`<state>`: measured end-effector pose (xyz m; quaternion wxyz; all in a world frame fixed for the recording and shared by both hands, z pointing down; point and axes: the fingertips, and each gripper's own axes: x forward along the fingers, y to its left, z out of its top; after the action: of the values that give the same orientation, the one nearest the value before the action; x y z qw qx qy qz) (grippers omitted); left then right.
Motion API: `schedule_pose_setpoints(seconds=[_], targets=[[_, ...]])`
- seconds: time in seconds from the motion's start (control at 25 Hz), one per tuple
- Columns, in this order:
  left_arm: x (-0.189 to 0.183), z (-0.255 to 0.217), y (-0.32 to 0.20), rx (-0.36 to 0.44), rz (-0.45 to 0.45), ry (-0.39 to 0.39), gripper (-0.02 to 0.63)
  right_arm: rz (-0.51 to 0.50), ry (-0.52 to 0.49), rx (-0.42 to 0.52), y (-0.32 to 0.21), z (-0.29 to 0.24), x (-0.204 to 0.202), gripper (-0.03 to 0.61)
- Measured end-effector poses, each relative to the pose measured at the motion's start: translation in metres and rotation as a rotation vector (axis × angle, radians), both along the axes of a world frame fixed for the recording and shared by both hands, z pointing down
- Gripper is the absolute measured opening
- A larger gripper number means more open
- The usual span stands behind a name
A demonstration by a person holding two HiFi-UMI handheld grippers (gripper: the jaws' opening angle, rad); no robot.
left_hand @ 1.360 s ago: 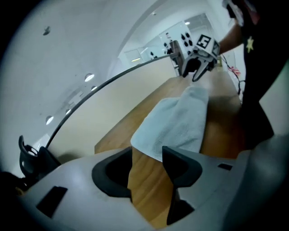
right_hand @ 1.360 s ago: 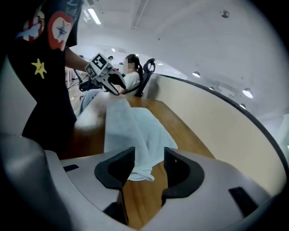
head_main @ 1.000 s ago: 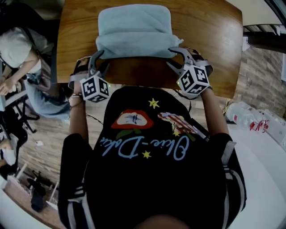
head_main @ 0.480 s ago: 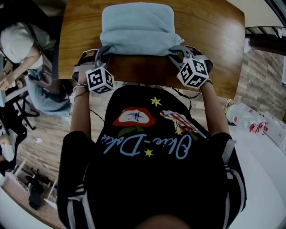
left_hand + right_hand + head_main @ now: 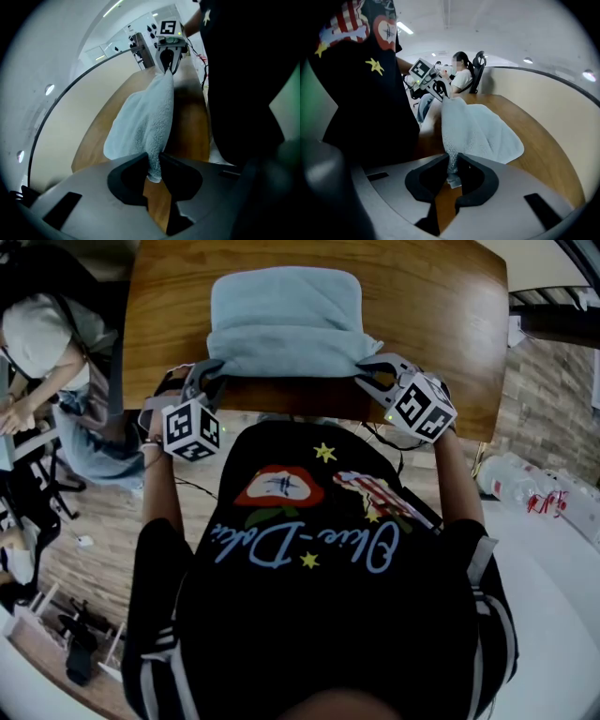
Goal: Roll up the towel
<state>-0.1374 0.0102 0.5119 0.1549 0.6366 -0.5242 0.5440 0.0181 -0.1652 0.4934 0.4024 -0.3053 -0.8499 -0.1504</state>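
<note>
On the tabletop [image 5: 441,324]: brown wood, carrying a folded light blue towel [image 5: 286,320] near its middle.
Person [image 5: 319,615]: in a black printed shirt, at the tabletop's near edge, with one tool in each hand.
Towel: its far part lies flat on the wood. Its near edge is stretched between the two tools and looks raised off the surface.
Left hand-held gripper [image 5: 208,371]: at the towel's near left corner and pointing steeply down. Its jaws are closing, and the dark pads already pinch the terry cloth, with a small tip of fabric hanging below them.
Right hand-held gripper [image 5: 367,367]: at the near right corner. Its jaws are likewise closing and nip the cloth, with the corner poking out beneath the pads.
Left marker cube [image 5: 194,429]: beside the person's left hand, off the tabletop's edge.
Right marker cube [image 5: 422,407]: tilted, over the tabletop's near right part.
</note>
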Motion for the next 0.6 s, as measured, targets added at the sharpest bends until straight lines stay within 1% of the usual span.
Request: schedule_pose_setpoints(seconds=[0.08, 0.2, 0.32, 0.4, 0.44, 0.52, 0.6], targets=[[0.011, -0.003, 0.005, -0.013, 0.004, 0.043, 0.064, 0.030, 0.015, -0.060, 0.004, -0.006, 0.009, 0.046], [0.029, -0.005, 0.014, -0.048, 0.027, 0.115, 0.064, 0.035, 0.071, -0.143, 0.014, -0.012, 0.026, 0.046], [0.044, -0.007, 0.024, -0.086, 0.053, 0.215, 0.064, 0.031, 0.133, -0.233, 0.021, -0.018, 0.038, 0.046], [0.048, -0.010, 0.027, -0.101, 0.049, 0.283, 0.064, 0.039, 0.156, -0.275, 0.021, -0.019, 0.040, 0.046], [0.047, -0.012, 0.027, -0.105, 0.044, 0.304, 0.064, 0.051, 0.165, -0.292, 0.019, -0.019, 0.039, 0.048], [0.042, -0.016, 0.023, -0.116, 0.041, 0.317, 0.064, 0.082, 0.174, -0.311, 0.013, -0.020, 0.034, 0.048], [0.035, -0.019, 0.016, -0.129, 0.048, 0.320, 0.064, 0.096, 0.168, -0.300, 0.006, -0.024, 0.025, 0.048]])
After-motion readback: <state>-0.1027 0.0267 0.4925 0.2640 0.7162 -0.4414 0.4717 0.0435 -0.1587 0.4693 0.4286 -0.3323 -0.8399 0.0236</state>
